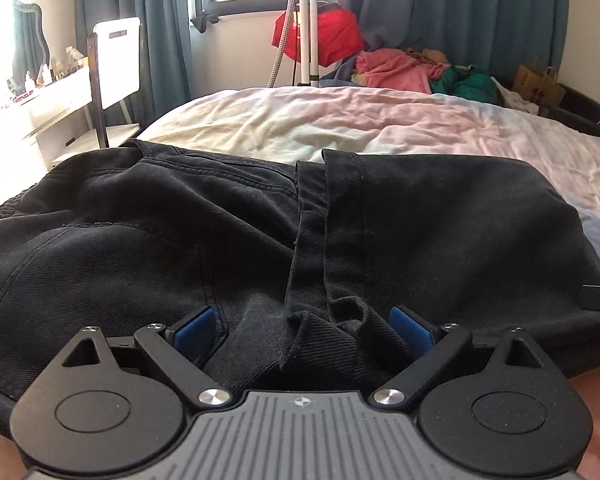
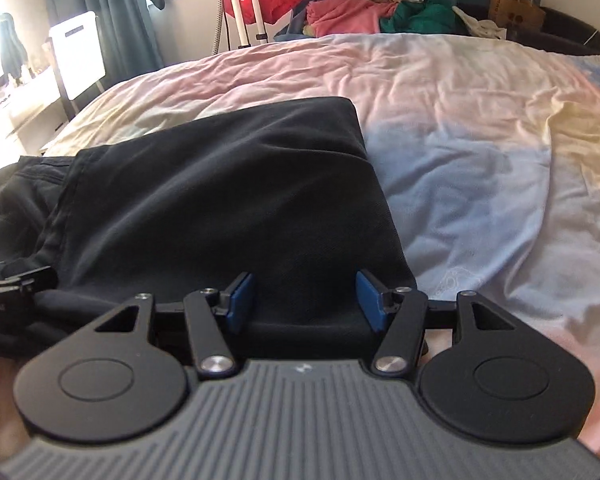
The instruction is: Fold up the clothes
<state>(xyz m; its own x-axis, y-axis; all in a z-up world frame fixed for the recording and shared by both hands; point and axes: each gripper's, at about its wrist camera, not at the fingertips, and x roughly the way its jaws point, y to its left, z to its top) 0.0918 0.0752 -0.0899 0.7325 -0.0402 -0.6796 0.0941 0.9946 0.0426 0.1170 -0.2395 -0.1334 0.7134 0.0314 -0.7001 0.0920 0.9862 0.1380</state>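
Observation:
Black trousers [image 1: 228, 224] lie folded across the near edge of the bed, seams and a pocket showing on the left half. My left gripper [image 1: 302, 330] stands open at their near edge, its blue pads [image 1: 194, 330] spread on either side of a bunched fold of cloth. In the right wrist view the smooth folded leg part of the trousers [image 2: 220, 192] lies ahead. My right gripper [image 2: 305, 300] is open too, blue pads [image 2: 242, 300] set apart over the near hem. The left gripper's black tip [image 2: 16, 280] shows at the left border.
A crumpled pastel bedsheet [image 2: 460, 128] covers the bed beyond and to the right. Pink and green clothes [image 1: 396, 68] pile at the far side by a red bag [image 1: 332, 32] and a white stand [image 1: 306, 40]. A white chair [image 1: 118, 60] and desk stand at left.

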